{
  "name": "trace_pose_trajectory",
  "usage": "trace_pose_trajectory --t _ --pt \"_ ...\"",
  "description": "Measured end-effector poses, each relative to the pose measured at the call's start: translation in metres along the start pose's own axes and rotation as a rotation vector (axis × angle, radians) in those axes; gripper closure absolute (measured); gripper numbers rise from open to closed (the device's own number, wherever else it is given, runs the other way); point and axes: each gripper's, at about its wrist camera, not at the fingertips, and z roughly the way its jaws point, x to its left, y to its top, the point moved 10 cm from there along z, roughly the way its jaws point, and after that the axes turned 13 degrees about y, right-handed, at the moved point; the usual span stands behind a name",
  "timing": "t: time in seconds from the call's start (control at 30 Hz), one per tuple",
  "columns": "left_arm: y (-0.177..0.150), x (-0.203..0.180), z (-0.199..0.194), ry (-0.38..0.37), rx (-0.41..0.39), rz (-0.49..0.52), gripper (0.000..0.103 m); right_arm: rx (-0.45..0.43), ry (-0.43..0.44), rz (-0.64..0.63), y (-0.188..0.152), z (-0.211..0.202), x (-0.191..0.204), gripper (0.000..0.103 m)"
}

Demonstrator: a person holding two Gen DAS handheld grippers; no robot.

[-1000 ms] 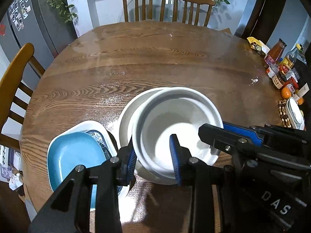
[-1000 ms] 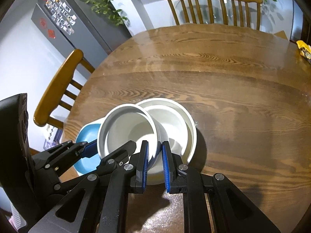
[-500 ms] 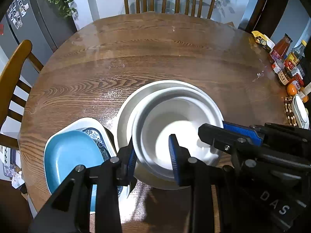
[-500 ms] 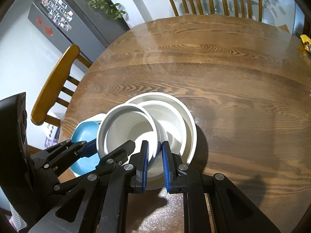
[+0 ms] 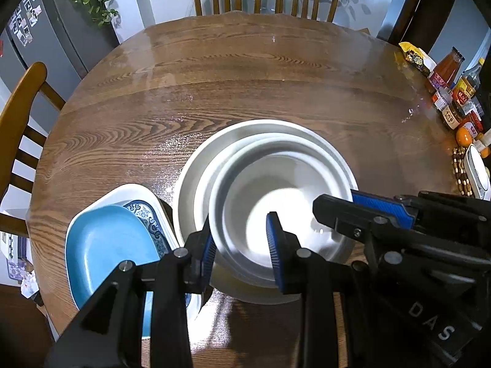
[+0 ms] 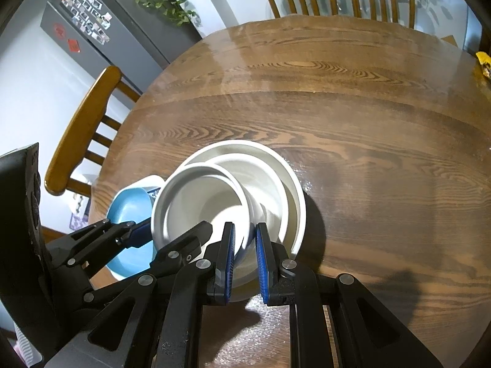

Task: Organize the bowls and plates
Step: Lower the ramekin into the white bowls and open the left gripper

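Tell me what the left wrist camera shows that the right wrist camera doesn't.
Only the left wrist view: sauce bottles and an orange at the table's right edge, plus the patterned dish under the blue plate.

Only the right wrist view: the photo-covered fridge door.

Both: the smaller white bowl held over the bigger white bowl, both grippers on its rim.

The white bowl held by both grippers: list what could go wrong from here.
1. The white bowl is pinched only at its rim by the left gripper and the right gripper; it may slip or tip.
2. It hangs off-centre over the larger white bowl, so lowering it could knock rims and chip them.
3. The blue plate lies close beside the left gripper and could get nudged.
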Motion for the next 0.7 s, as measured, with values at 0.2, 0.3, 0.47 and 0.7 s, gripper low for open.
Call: trace_pose_trajectory --t 0.2,0.3,0.47,0.7 --pt "-0.0018 -0.001 0.0058 -0.002 0.017 0.003 0.075 0.012 -0.006 0.006 -0.002 0.0032 -0.0014 0.087" --pt "-0.0015 -0.0013 0.0061 -0.001 0.017 0.004 0.075 0.012 -0.005 0.008 -0.0019 0.0038 -0.0022 0.087" --pt "-0.0005 -0.0011 0.008 -0.001 0.021 0.007 0.075 0.014 -0.01 0.007 -0.002 0.0046 -0.0035 0.087" --pt "-0.0005 -0.0001 0.0091 0.001 0.021 0.005 0.075 0.014 -0.01 0.006 -0.0017 0.0042 -0.0037 0.087"
